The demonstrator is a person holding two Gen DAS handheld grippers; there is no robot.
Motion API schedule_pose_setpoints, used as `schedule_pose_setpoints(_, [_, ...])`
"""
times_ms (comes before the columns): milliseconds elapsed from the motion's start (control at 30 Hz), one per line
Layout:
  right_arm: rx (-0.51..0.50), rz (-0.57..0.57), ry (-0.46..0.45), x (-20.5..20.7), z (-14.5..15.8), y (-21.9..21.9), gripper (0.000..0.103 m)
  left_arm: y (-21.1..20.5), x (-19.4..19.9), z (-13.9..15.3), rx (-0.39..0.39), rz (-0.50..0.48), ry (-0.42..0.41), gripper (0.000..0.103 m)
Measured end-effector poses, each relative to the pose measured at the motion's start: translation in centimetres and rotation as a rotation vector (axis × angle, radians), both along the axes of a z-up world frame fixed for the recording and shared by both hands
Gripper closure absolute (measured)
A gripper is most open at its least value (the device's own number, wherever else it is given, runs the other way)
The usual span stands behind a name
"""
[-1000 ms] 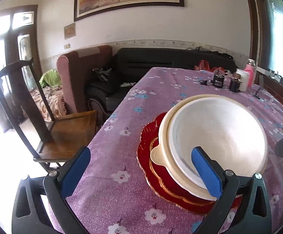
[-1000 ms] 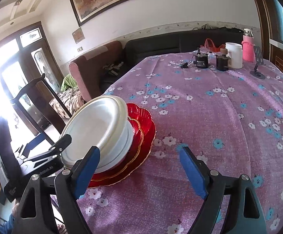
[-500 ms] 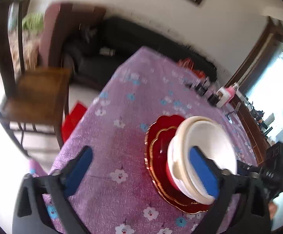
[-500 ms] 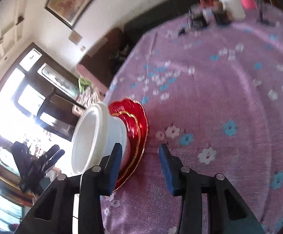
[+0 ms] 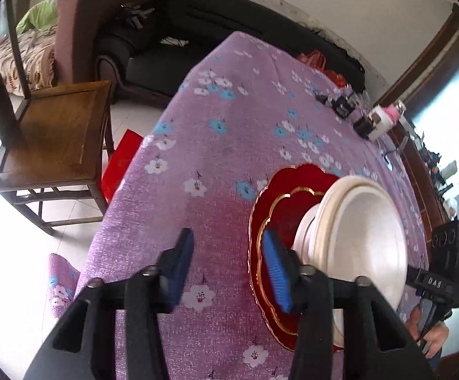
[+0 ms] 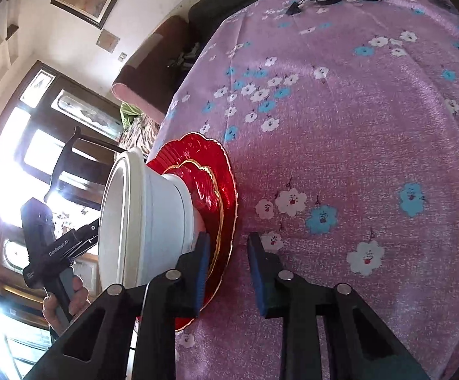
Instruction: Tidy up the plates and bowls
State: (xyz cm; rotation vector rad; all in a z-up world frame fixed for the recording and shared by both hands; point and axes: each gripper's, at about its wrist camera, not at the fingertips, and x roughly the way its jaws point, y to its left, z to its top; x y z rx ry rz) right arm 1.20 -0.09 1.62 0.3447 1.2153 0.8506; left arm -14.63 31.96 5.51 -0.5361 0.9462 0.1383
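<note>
A stack stands on the purple flowered tablecloth: two nested white bowls (image 5: 359, 237) on a small red gold-rimmed plate on a large red scalloped plate (image 5: 280, 196). My left gripper (image 5: 226, 262) is rolled on its side, partly open and empty, its jaws astride the stack's left plate rims without touching. In the right wrist view the bowls (image 6: 144, 228) and the red plates (image 6: 216, 183) show from the other side. My right gripper (image 6: 229, 262) is also rolled, narrowly open, its jaws astride the large plate's right rim, holding nothing.
A wooden chair (image 5: 46, 133) stands off the table's left edge by a red armchair (image 5: 80, 25) and black sofa (image 5: 216, 22). Small black devices, a white cup (image 5: 379, 123) and a pink bottle sit at the far end. The tablecloth (image 6: 356, 126) spreads right of the stack.
Both grippers have rolled sideways, dropped to the plate rims on opposite sides of the stack, and narrowed their jaws from wide open. The stack has not moved.
</note>
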Motion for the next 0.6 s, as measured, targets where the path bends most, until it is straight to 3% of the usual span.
schedule_pose_setpoints(100, [-0.010,0.009,0.014,0.2,-0.3,0.4,0.089,-0.3,0.8,-0.8,-0.017,-0.040,0.029,0.080])
schedule_pose_setpoints(300, [-0.010,0.007,0.035,0.8,-0.7,0.7,0.091,-1.4,2.2,-1.1,0.007,-0.104,0.032,0.095])
schedule_pose_setpoints(433, [-0.031,-0.014,0.010,0.7,-0.4,0.3,0.091,-2.9,3.0,-0.6,0.071,-0.124,0.038,0.096])
schedule_pose_setpoints(600, [-0.046,-0.056,-0.003,1.3,0.0,-1.9,0.092,-5.1,4.9,-0.6,0.067,-0.169,0.043,0.096])
